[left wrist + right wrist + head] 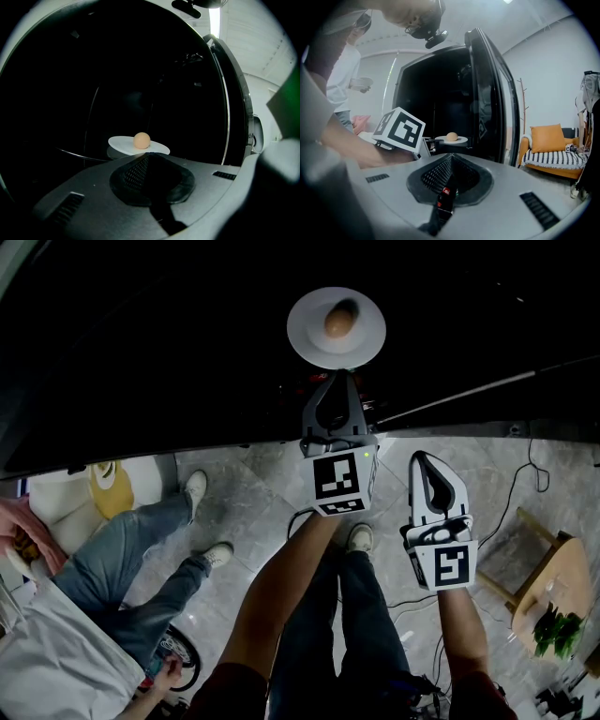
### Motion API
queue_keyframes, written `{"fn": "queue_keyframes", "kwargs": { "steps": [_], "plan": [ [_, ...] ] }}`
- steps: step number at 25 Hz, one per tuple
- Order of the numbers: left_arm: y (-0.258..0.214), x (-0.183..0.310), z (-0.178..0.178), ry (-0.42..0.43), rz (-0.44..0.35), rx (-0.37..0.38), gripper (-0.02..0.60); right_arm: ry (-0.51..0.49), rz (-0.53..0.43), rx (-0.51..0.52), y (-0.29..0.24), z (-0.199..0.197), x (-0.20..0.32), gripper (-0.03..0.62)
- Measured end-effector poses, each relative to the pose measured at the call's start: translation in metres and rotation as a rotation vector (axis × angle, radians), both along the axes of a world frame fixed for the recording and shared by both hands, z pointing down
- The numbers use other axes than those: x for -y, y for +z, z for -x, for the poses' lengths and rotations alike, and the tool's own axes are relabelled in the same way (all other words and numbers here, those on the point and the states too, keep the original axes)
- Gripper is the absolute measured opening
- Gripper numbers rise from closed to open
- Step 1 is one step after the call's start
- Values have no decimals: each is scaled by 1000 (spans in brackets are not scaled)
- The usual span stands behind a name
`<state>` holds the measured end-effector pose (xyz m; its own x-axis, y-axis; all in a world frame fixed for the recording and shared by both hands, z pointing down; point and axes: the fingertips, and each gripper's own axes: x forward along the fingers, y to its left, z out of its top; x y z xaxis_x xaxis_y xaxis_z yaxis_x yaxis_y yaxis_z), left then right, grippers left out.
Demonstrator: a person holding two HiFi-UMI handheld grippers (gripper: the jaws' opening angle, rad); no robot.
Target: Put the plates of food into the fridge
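Plate being set on the fridge shelf
Deep in the dark, open fridge [440,93], the white plate [309,341] carrying one round brown food item [339,322] lies at the tip of the left gripper [342,376], whose fingers look pinched narrow on its near rim; keep it level, seat it flat, then release. The right gripper [420,461] waits outside, fingers together, empty

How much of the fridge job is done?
Nearly done for this one: the plate with its round food sits inside the dark fridge. The left gripper jaws seem to pinch its rim; letting go is left. The right gripper is shut, empty.
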<state>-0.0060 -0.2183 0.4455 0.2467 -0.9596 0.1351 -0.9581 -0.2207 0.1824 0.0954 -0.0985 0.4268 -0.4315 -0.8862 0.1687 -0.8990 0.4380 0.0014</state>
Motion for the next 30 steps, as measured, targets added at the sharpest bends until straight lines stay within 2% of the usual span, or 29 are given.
{"fn": "queue_keyframes", "kwargs": {
  "steps": [21,25,30],
  "plan": [
    [-5,11,-1,-2,-16,0,6,1,-2,0,-1,-1,2,11],
    [-6,13,-1,-3,-15,1,6,-7,32,-16,4,-2,-1,11],
    [-4,15,2,-10,-9,-1,6,0,12,-8,2,-2,0,11]
  ]
}}
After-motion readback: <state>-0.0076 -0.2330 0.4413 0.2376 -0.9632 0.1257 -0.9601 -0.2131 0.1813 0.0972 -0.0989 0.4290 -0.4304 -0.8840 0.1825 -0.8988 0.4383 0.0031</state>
